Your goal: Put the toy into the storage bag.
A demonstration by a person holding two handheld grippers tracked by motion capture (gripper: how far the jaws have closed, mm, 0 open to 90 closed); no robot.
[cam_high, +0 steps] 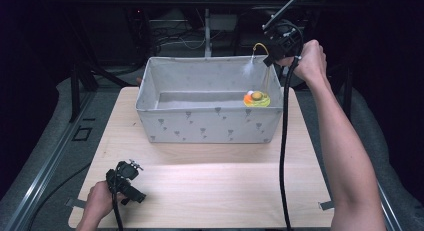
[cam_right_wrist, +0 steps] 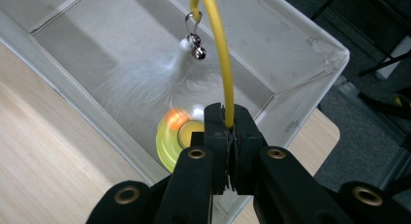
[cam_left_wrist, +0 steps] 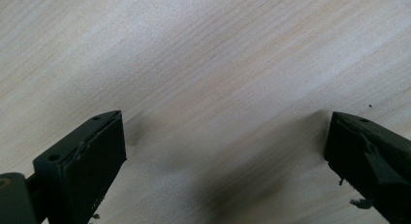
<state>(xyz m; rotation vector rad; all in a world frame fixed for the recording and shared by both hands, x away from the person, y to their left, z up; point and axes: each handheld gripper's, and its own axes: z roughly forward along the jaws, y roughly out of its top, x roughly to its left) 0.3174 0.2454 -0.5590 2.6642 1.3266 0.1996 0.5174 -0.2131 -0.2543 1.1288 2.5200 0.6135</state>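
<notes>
Near front-left corner of surface: left tool, resting low. Above fabric bin's far-right corner: right tool.

Left tool's jaws wide apart over bare wood.

Right tool's jaws clamped on yellow wand; feather dangling, disc toy below.

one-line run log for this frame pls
right gripper: shut on yellow wand, over grey fabric bin | left gripper: open, on wooden table

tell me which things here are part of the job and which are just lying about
In the job:
- yellow wand with white feather, pinched in the right gripper
- grey fabric bin
- yellow round toy inside the bin

Idle:
- left gripper, open over bare table
</notes>
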